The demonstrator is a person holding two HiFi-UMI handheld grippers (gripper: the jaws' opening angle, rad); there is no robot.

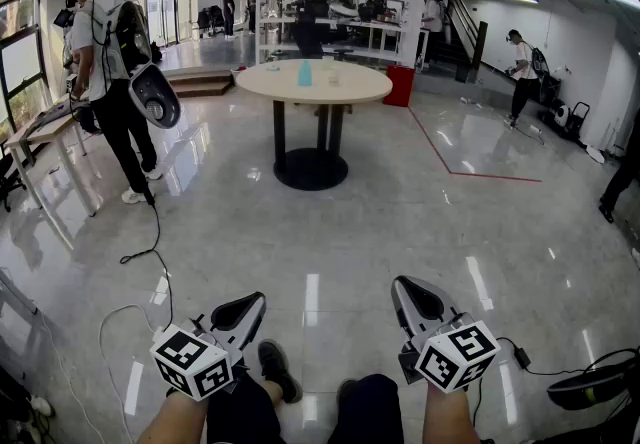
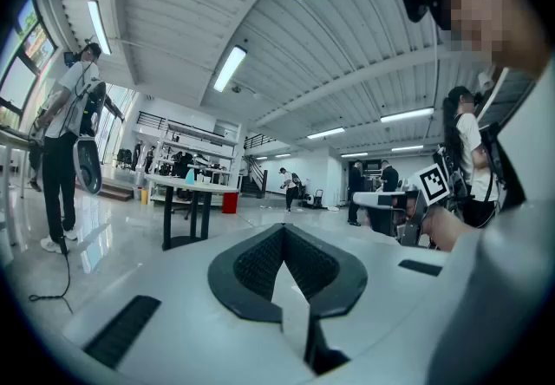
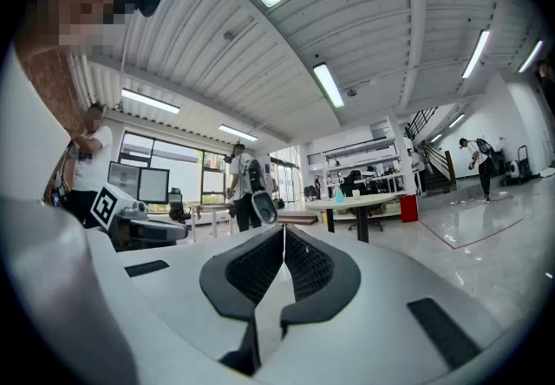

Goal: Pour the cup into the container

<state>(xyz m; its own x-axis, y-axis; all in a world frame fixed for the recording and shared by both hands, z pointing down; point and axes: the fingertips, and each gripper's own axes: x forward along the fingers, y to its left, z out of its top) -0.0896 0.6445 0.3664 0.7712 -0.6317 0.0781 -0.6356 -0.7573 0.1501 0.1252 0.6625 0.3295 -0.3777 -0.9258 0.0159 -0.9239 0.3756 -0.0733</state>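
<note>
A round beige table (image 1: 313,84) stands far ahead across the shiny floor. On it are a light blue cup (image 1: 305,74) and a small clear container (image 1: 333,78). My left gripper (image 1: 254,302) and right gripper (image 1: 401,285) are held low, close to my body and far from the table. Both are shut with nothing between the jaws. In the left gripper view the jaws (image 2: 284,228) meet at the tips, with the table (image 2: 192,188) small at the left. In the right gripper view the jaws (image 3: 284,228) also meet, and the blue cup (image 3: 340,195) shows far off.
A person with a backpack (image 1: 108,62) stands at the left beside a desk (image 1: 40,122). A cable (image 1: 150,252) trails over the floor on the left. A red bin (image 1: 399,86) and shelves (image 1: 330,2) stand behind the table. Another person (image 1: 522,72) is at the far right.
</note>
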